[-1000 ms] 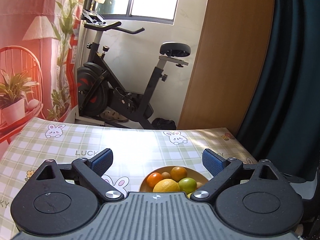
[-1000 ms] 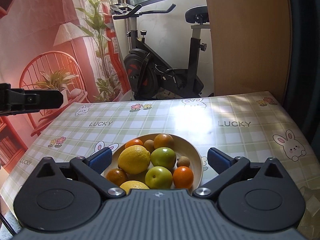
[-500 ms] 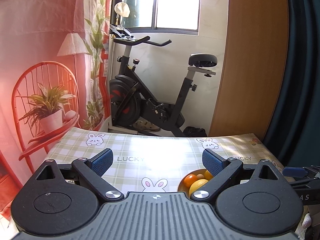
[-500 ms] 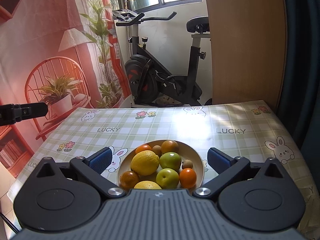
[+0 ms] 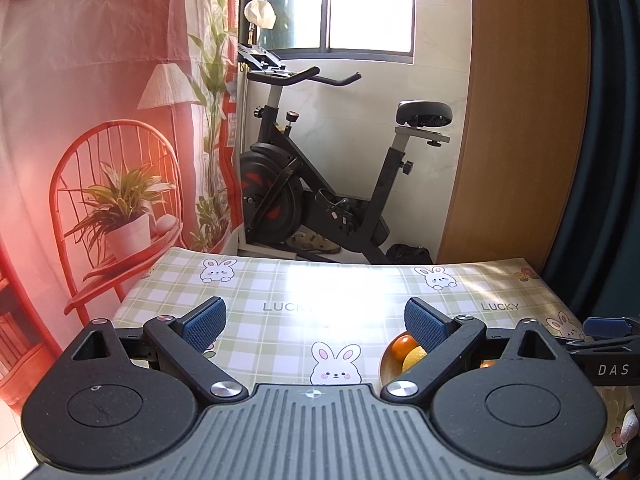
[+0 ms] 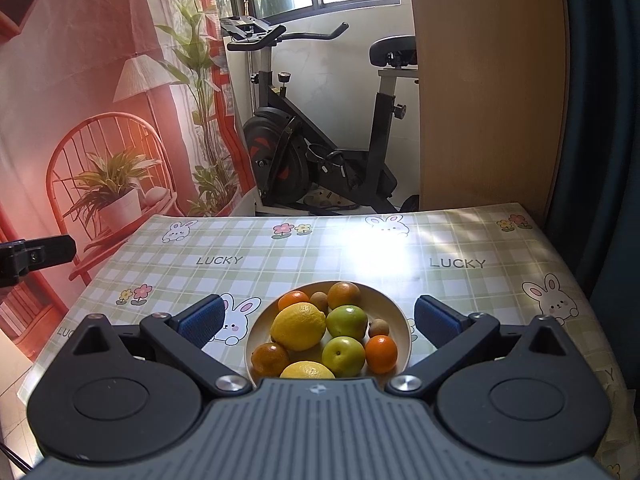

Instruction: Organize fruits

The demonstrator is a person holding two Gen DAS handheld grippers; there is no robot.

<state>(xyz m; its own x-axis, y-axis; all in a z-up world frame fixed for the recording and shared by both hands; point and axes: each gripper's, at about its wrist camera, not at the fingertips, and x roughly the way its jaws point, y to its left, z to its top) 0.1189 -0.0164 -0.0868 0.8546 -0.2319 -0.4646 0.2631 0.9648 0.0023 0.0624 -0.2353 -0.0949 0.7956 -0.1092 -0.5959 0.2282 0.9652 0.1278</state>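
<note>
A cream bowl (image 6: 394,312) sits on the checked tablecloth, full of fruit: a big lemon (image 6: 298,325), a second lemon (image 6: 307,371), two green apples (image 6: 346,321), several oranges (image 6: 381,353) and small brown fruits (image 6: 378,327). My right gripper (image 6: 320,320) is open and empty, held above the bowl's near side. My left gripper (image 5: 316,326) is open and empty, above bare tablecloth left of the bowl (image 5: 385,366), where an orange (image 5: 402,347) and a lemon (image 5: 414,358) peek out behind its right finger.
The table (image 6: 360,248) has a green plaid cloth with rabbits and "LUCKY" print. An exercise bike (image 6: 320,128) stands beyond its far edge. A red printed curtain (image 6: 80,100) hangs at the left, a wooden panel (image 6: 488,80) at the right.
My left gripper has swung left and drawn back, so the bowl slid from its centre to the right edge. My right gripper has risen and pulled back a little from the bowl.
</note>
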